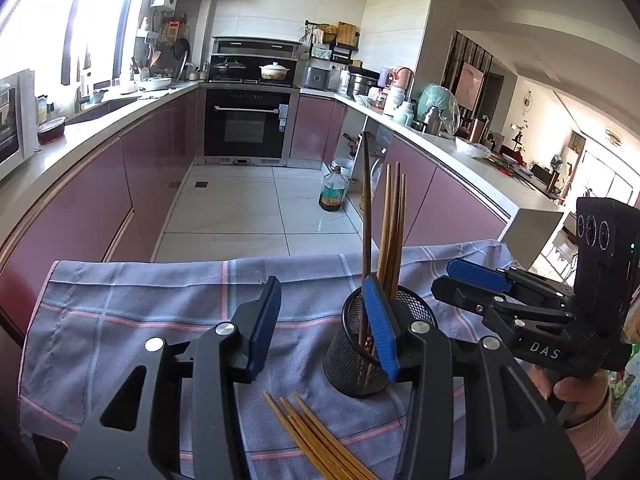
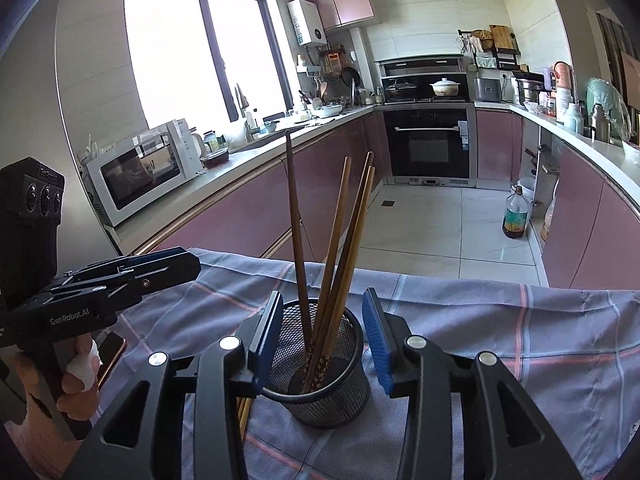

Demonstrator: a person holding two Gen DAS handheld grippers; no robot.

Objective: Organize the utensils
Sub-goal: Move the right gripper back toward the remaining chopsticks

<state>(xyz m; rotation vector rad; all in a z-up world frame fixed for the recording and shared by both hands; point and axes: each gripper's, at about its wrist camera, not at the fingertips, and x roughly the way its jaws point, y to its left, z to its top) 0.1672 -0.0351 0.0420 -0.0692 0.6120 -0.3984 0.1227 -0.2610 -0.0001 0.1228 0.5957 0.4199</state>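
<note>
Left wrist view looks over a blue-grey checked cloth (image 1: 132,304) spread on the surface, with a black mesh cup (image 1: 352,364) standing on it a little right of centre. Four chopsticks (image 1: 390,232) stand in the cup, one darker and taller than the other three, all leaning slightly. More loose chopsticks (image 1: 316,436) lie flat on the cloth in front of the cup, fanned out, their tips pointing away from the camera. The left gripper (image 1: 324,330) has its jaws parted with nothing between them; its right blue pad overlaps the near rim of the cup in this view, and I cannot tell whether it touches. A hand in a pink sleeve (image 1: 576,396) holds the right gripper (image 1: 460,280) just to the right of the cup.

From the right wrist view, the right gripper (image 2: 324,344) straddles the mesh cup (image 2: 320,372), its jaws released. The left pad sits close against the cup wall, while the right pad stands just clear. The left gripper (image 2: 176,262) hovers to the left above the cloth (image 2: 500,320), held by a hand (image 2: 76,380). A phone (image 2: 112,354) lies on the cloth beneath it.
</note>
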